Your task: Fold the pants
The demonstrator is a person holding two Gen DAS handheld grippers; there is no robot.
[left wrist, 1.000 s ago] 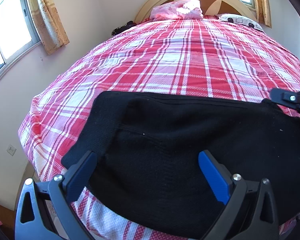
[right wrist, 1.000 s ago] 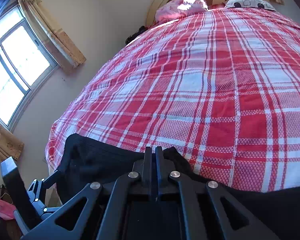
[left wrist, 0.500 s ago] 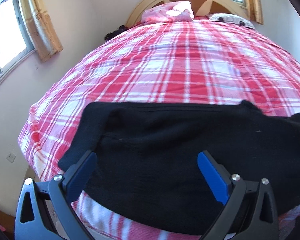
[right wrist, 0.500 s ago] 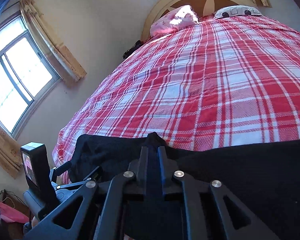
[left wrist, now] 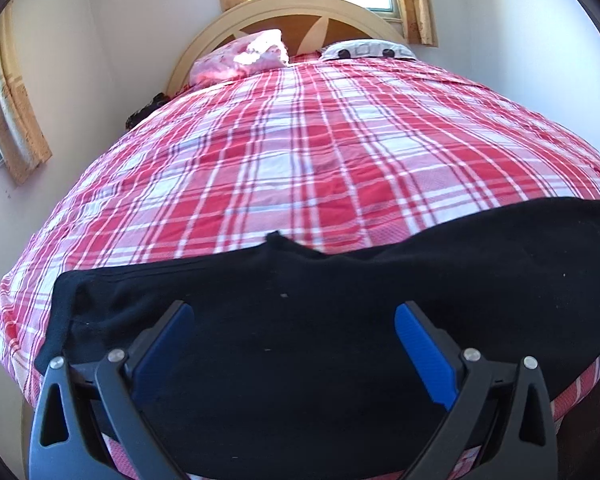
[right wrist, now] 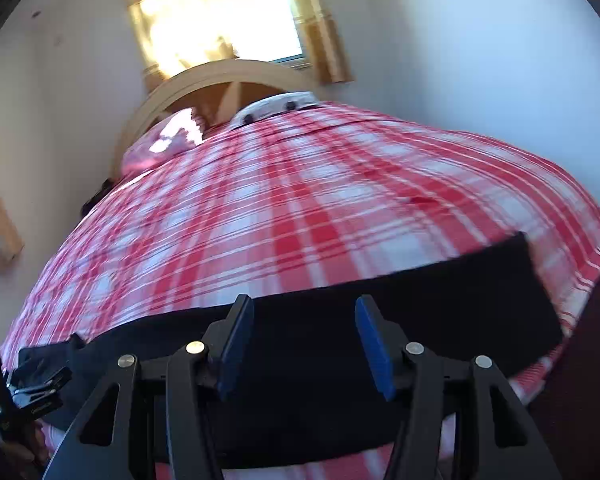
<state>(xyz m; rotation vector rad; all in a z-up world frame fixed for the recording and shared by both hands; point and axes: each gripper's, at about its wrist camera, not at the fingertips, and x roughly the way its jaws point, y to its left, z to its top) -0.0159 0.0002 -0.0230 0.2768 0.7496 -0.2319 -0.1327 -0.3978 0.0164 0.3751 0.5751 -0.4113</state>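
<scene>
The black pants (left wrist: 340, 320) lie flat across the near end of the bed, on the red plaid bedspread (left wrist: 300, 152) — a long dark band from left to right. The left tool (left wrist: 290, 330) hangs over them with its blue pads spread wide, holding nothing. The right tool (right wrist: 304, 334) is parted too — poised above the cloth. A pink pillow (left wrist: 244, 56) sits far off against the arched headboard (left wrist: 300, 8).
</scene>
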